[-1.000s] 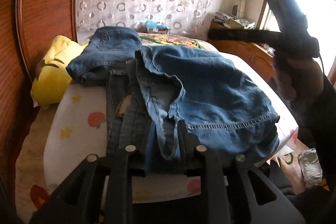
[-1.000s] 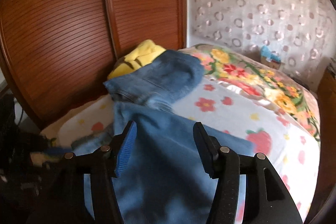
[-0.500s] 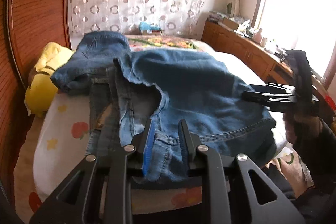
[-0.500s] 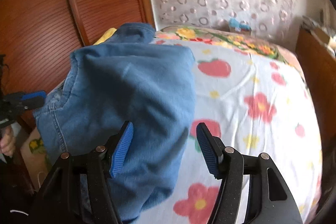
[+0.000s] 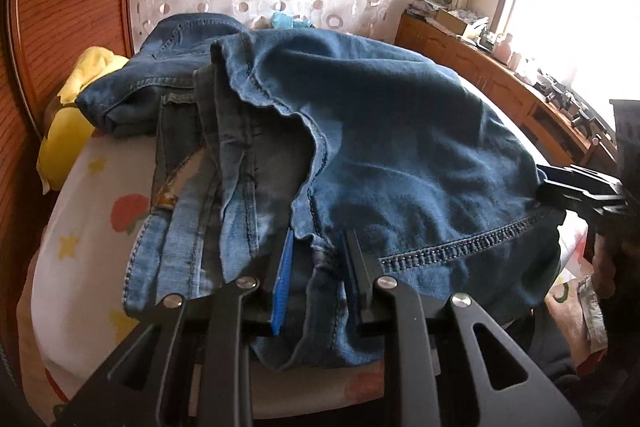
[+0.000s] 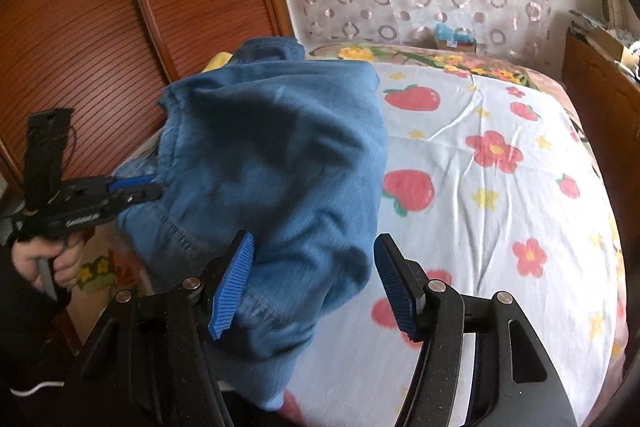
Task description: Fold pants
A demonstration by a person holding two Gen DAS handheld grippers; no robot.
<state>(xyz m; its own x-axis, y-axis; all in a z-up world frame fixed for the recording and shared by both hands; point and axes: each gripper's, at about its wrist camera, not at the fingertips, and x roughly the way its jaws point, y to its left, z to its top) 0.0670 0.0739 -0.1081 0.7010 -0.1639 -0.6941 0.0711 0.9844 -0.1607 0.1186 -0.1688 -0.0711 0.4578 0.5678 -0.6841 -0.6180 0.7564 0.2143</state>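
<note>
While the left claw [image 5: 318, 275] pinches the jeans [image 5: 360, 155] at their near hem on the bed [image 6: 500, 187], the right claw [image 6: 316, 279] stands spread at the hem's other end, denim between its fingers, unpinched.

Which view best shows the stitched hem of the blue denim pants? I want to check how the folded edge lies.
The left wrist view: the stitched hem runs sharp and unbroken between the left gripper and the right gripper. The right wrist view shows only a short, blurred stretch of it.
</note>
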